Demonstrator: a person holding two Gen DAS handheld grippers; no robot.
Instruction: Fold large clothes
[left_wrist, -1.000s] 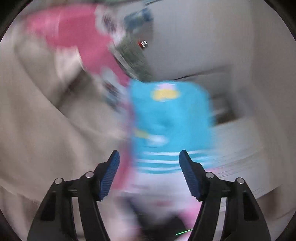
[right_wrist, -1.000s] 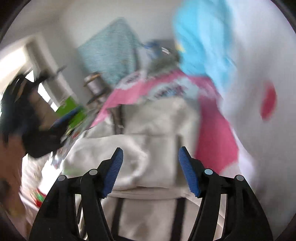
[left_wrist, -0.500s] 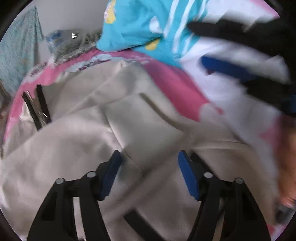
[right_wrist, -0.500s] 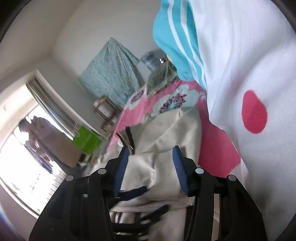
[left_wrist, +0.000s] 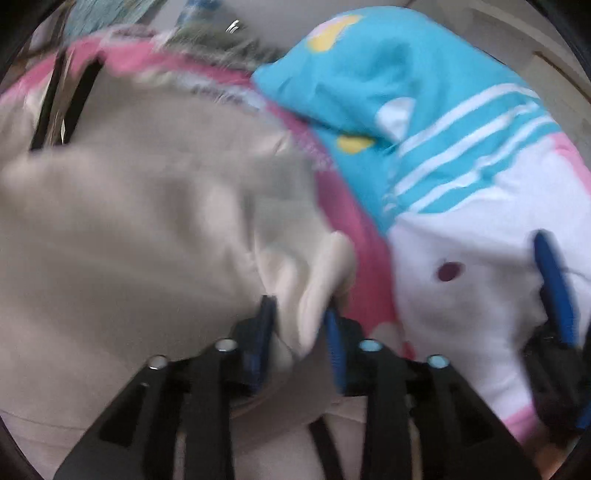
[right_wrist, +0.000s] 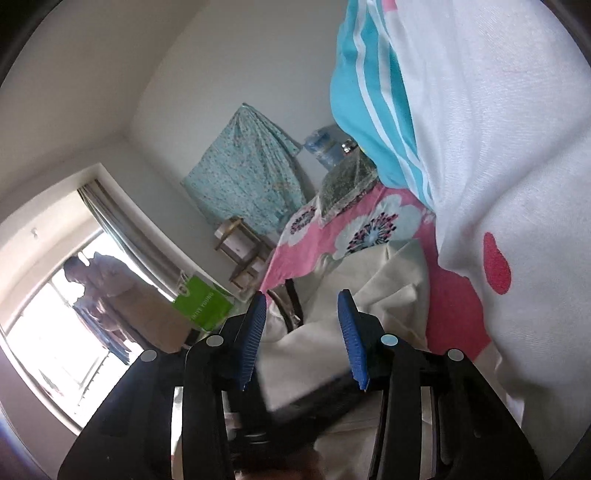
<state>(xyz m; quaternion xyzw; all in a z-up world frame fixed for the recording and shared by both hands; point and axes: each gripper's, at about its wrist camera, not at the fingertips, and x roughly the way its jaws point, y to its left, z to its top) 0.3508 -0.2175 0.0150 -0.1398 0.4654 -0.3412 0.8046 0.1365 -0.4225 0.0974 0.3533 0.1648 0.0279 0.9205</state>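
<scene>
A large cream garment (left_wrist: 140, 229) with black straps lies spread on a pink flowered bed cover (left_wrist: 347, 221). My left gripper (left_wrist: 299, 321) is shut on a raised fold of this cream garment. In the right wrist view the cream garment (right_wrist: 354, 295) lies below and ahead of my right gripper (right_wrist: 303, 317), which is open with nothing between its blue pads. The right gripper also shows at the right edge of the left wrist view (left_wrist: 554, 295), beside a white pillow.
A blue, white and pink pillow or quilt (left_wrist: 424, 122) sits right of the garment, also in the right wrist view (right_wrist: 480, 129). A green box (right_wrist: 203, 302), a wooden stand (right_wrist: 240, 251), a hung teal cloth (right_wrist: 251, 173) and a window (right_wrist: 55, 332) lie left.
My left gripper has closed on a fold of the cream garment. The right gripper has narrowed slightly and stays open over the garment's right side.
</scene>
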